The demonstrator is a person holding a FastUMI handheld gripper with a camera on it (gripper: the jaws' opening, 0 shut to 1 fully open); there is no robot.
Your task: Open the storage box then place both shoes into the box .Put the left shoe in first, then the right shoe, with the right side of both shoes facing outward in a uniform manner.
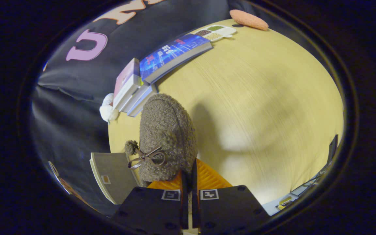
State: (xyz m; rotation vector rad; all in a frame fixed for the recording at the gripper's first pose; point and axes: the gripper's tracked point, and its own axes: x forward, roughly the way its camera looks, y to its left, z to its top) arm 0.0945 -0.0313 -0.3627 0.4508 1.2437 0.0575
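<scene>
shoe in the grip, box lid not confirmed open

you are over the round pale wooden table (256,98), the biggest thing here, and it tilts hard in the view. the fuzzy grey-brown shoe with a metal bow clasp (166,130) hangs just ahead of the fingers. your gripper (189,182) is clenched almost together on the shoe's rear edge, with only a thin slit between the fingers. beside the shoe sits the flat grey rectangular box with a cream rim (113,174); from here you cannot tell whether it is open or what it holds. beyond the shoe lies a stack of books, a blue glossy one on top (173,55), then a white divided tray holding small grains or seeds (219,32), a pink oval pad (248,19), and a small white fluffy object (108,109).

risks: the pinch is narrow, on a soft edge, so the shoe may swing or slip. if you tilt further, its facing may end up wrong in the box.
</scene>
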